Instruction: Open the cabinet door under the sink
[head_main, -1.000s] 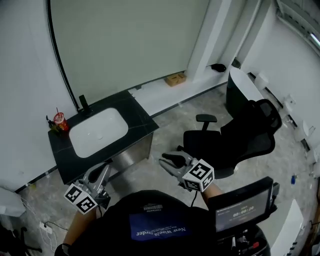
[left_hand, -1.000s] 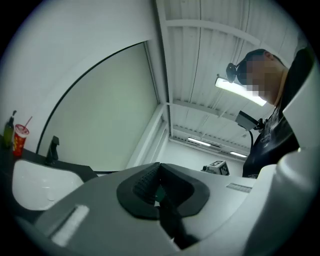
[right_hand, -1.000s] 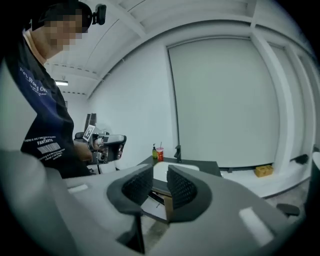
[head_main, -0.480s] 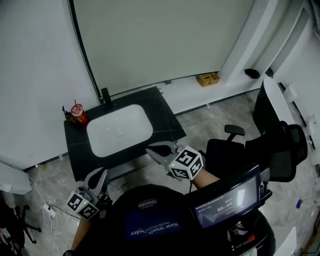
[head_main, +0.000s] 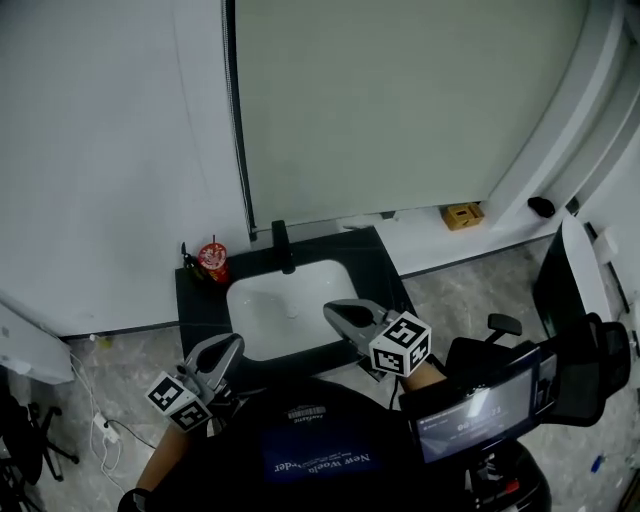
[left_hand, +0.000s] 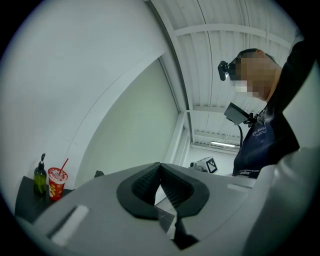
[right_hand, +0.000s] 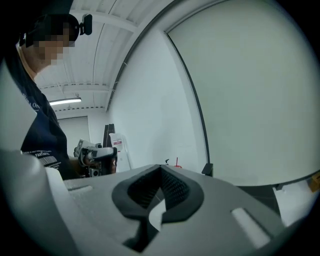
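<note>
My right hand-held gripper (head_main: 335, 313) is closed, its black ribbed pads pressed tip to tip with nothing between them. My left hand-held gripper (head_main: 230, 346) is closed and empty in the same way. The cabinet door sits below the front edge of the bench (head_main: 375, 262). From my head view the black top and my own body hide it, so I cannot make out its front or handle.

Above it, the white sink (head_main: 280, 305) fills the middle of the bench. My right hand-held gripper shows over the sink's front right part and points toward the back edge. My left hand-held gripper shows at the front left corner of the bench, just off the front edge, also pointing inward. Neither touches anything that I can see.

A black faucet (head_main: 284, 247) stands upright at the middle of the back edge. At the back left corner stands a red cup (head_main: 212, 258) with a straw, and my left gripper view shows a dark bottle (left_hand: 40, 175) just beside it.

A large pale wall panel (head_main: 400, 100) rises behind the bench. A small cardboard box (head_main: 462, 214) lies on the ledge past the right edge. A black office chair (head_main: 585, 365) stands well off the front right corner, and a lit screen (head_main: 480, 410) is near my right arm.
</note>
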